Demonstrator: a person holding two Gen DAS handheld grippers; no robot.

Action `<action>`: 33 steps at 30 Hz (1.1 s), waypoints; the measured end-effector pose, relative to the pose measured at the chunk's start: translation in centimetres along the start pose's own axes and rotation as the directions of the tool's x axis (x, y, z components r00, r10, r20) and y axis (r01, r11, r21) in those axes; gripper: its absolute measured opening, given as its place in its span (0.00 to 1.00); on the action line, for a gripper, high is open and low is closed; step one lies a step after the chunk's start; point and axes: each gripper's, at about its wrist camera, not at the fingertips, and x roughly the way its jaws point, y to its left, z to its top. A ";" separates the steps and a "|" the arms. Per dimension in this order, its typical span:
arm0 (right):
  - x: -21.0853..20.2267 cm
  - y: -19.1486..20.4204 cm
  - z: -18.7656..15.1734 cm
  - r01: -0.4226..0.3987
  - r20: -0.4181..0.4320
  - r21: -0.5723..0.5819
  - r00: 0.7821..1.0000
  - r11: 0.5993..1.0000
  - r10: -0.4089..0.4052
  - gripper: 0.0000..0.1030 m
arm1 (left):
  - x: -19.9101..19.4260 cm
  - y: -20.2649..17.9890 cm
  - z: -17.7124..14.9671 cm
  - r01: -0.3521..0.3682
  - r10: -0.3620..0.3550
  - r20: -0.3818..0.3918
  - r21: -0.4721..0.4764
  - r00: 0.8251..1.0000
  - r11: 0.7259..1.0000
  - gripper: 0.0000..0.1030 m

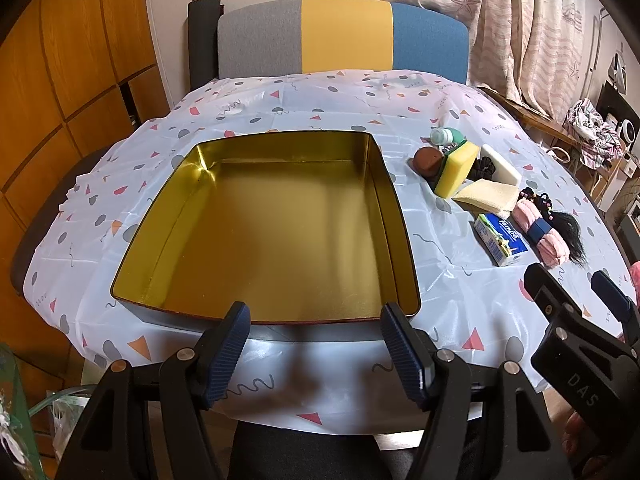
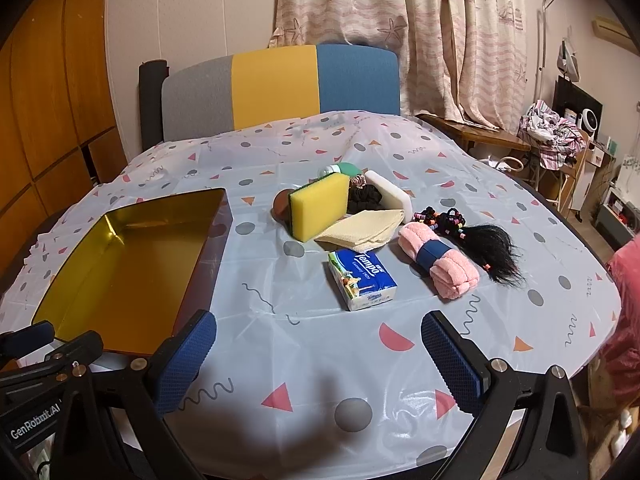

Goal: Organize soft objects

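- Left wrist view: left gripper (image 1: 314, 354) has its jaws apart and holds nothing, hanging at the near rim of the gold tin (image 1: 394, 216); tin has nothing in it; soft things sit well to its right; risk: a finger bumps the rim and slides the tin on the slick tablecloth (image 1: 248, 112).
- Right wrist view: right gripper (image 2: 320, 354) also spread wide with nothing in it, near the tissue pack (image 2: 362, 280); pink towel roll (image 2: 438, 262), yellow sponge (image 2: 320, 210), folded cloth (image 2: 362, 230), hair piece (image 2: 486, 246) crowd together; a grab may drag a neighbour or pinch the tablecloth.
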 end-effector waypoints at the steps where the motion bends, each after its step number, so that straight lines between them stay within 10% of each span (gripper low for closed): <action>1: 0.0 0.0 0.0 -0.001 -0.001 0.001 1.000 1.000 0.001 1.00 | 0.0 0.0 0.0 0.001 -0.001 -0.001 0.000 1.000 1.000 0.67; 33: 0.2 -0.1 -0.1 0.001 -0.009 -0.005 1.000 1.000 -0.001 1.00 | 0.4 0.0 -0.1 0.008 -0.008 -0.023 0.002 1.000 1.000 0.67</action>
